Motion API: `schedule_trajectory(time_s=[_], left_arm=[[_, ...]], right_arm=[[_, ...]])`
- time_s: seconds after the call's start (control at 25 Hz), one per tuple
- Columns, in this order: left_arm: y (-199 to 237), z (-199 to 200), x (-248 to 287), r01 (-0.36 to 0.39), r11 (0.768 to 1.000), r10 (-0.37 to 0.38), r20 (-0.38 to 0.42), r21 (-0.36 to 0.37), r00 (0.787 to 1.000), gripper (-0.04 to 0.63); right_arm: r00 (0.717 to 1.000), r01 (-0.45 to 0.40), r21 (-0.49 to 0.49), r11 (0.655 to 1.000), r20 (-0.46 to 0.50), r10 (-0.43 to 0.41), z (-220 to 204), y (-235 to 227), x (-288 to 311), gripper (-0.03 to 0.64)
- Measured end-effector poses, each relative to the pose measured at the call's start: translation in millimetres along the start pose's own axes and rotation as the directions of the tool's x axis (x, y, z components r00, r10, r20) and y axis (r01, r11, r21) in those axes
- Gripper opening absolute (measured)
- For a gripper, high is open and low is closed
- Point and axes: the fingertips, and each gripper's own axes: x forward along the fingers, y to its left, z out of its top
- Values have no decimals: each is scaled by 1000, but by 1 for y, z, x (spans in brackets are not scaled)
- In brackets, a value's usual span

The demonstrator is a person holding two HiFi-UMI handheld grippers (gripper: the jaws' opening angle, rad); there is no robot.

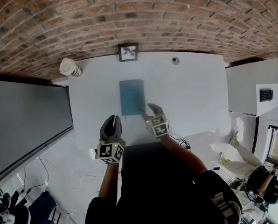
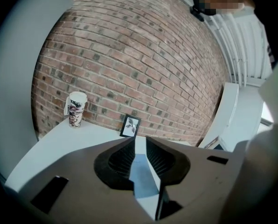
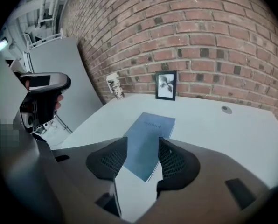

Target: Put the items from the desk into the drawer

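A blue notebook (image 1: 131, 97) lies flat in the middle of the white desk (image 1: 195, 92). My right gripper (image 1: 153, 108) hovers open over the notebook's near right corner; in the right gripper view the notebook (image 3: 149, 129) shows between the spread jaws of that gripper (image 3: 142, 141), which hold nothing. My left gripper (image 1: 112, 121) is at the desk's near edge, left of the notebook. Its jaws (image 2: 140, 139) stand only a narrow slit apart, empty, with the notebook (image 2: 141, 174) seen through the gap. A drawer shows in none of the views.
At the back of the desk, against the brick wall, stand a small picture frame (image 1: 128, 52) and a paper cup (image 1: 70, 67). A round cable grommet (image 1: 175, 60) is at the back right. A dark panel (image 1: 27, 125) flanks the desk's left side, white cabinets (image 1: 251, 90) its right.
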Motion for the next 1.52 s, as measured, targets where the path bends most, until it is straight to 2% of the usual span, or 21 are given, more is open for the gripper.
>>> schedule_trajectory(time_s=[0.08,0.4,0.6,0.76,1.0,1.2,1.52], left_arm=[[5,-4,4,-3,1000,3,-13,2,1000,121],[20,-22,12,-7,1000,7,-60,-1,998,151],[23,-40,20,10,1000,-12,-108,-21,994,176],[26,-62,28,27,999,-33,-165,-37,986,191],[35,-99,40,39,998,-51,-250,-52,967,212],[42,-136,57,42,998,-56,-350,-48,935,232],[55,-186,85,3,999,-20,-512,-34,859,249]], right_arm=[[1000,8,18,1000,-23,-7,-8,-4,7,196],[995,21,62,998,-95,-15,-33,-10,29,196],[983,32,90,995,-185,-15,-64,-15,46,195],[970,54,95,994,-239,-30,-84,-21,58,178],[969,40,118,992,-248,-10,-85,-18,65,143],[971,30,128,991,-239,1,-85,-20,64,143],[972,30,126,992,-234,0,-86,-20,64,141]])
